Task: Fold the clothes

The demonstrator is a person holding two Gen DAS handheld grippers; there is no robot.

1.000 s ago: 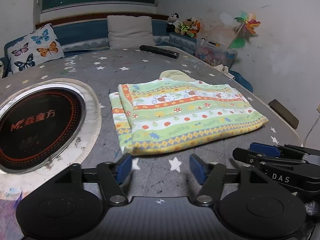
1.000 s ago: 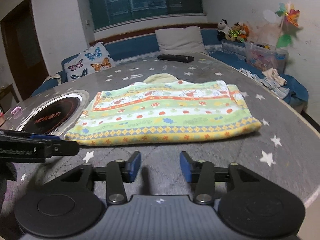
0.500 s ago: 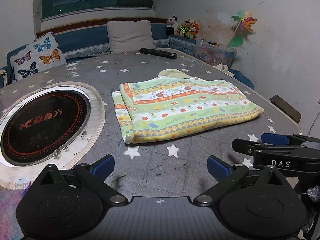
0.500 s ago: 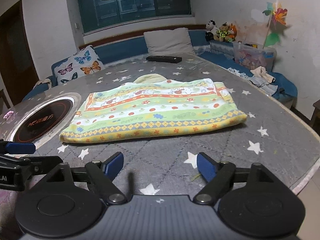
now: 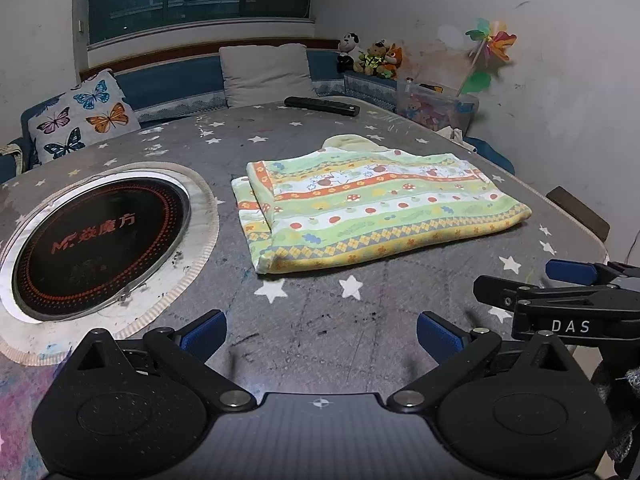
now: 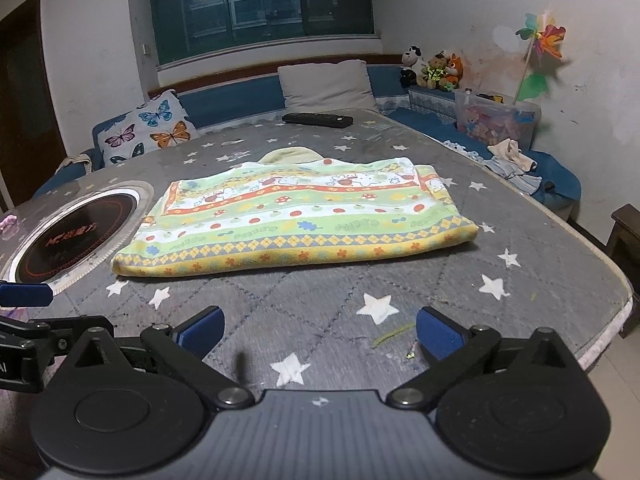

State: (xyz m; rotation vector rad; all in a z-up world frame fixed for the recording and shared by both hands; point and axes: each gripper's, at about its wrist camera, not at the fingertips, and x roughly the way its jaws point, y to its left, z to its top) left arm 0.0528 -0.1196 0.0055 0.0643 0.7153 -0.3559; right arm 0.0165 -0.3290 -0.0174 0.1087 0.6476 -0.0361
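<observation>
Lying folded flat mid-surface (image 5: 304, 344), the garment (image 5: 376, 216) looks soft, light and limp; its thick near hem or corners seem the best hold. Both grippers, left (image 5: 320, 334) and right (image 6: 320, 330), hover short, fingers wide.

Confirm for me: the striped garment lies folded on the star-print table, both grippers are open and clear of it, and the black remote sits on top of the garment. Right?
Not quite. The black remote lies on the star-print table beyond the striped garment, apart from it, as the right wrist view shows. The garment is folded, and the left gripper and right gripper are open and clear.
</observation>
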